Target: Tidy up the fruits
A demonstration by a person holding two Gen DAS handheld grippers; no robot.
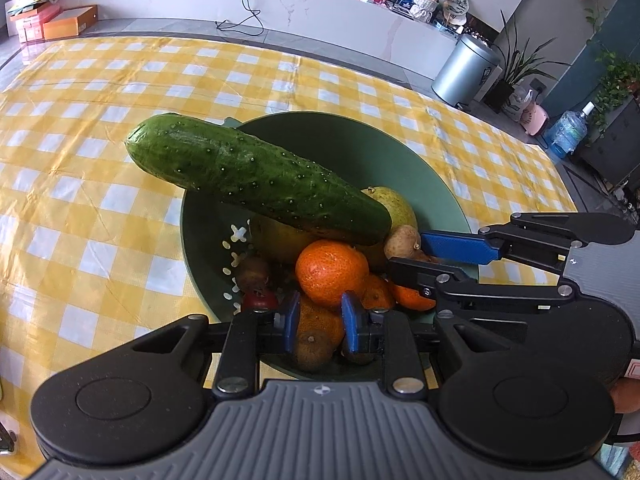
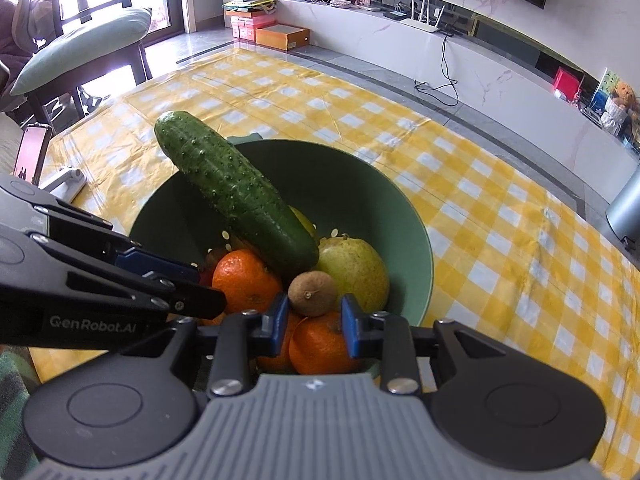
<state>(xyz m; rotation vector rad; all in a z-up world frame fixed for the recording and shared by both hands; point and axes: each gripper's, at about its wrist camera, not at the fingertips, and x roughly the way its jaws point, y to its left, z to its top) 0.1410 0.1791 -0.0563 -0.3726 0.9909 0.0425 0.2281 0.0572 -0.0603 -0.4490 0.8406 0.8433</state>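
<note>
both my left gripper (image 1: 320,322) and right gripper (image 2: 315,322) are spread and empty over the bowl (image 1: 436,184), so i'd lift the cucumber (image 1: 256,178) ahead first.

Showing a dark green, bumpy, faintly glossy skin on the cucumber (image 1: 256,178). Looking matt and smooth on the green plastic colander bowl (image 1: 400,168). Gleaming with a dimpled, waxy peel on the tangerine (image 1: 331,273). Appearing dull and rough on the brown kiwi (image 2: 312,293). Shining like slick plastic sheet on the yellow checked tablecloth (image 1: 100,200). Looking brushed and metallic on the bin (image 1: 466,70). Showing matt black plastic with bright metal screws on the left gripper (image 1: 320,322).
</note>
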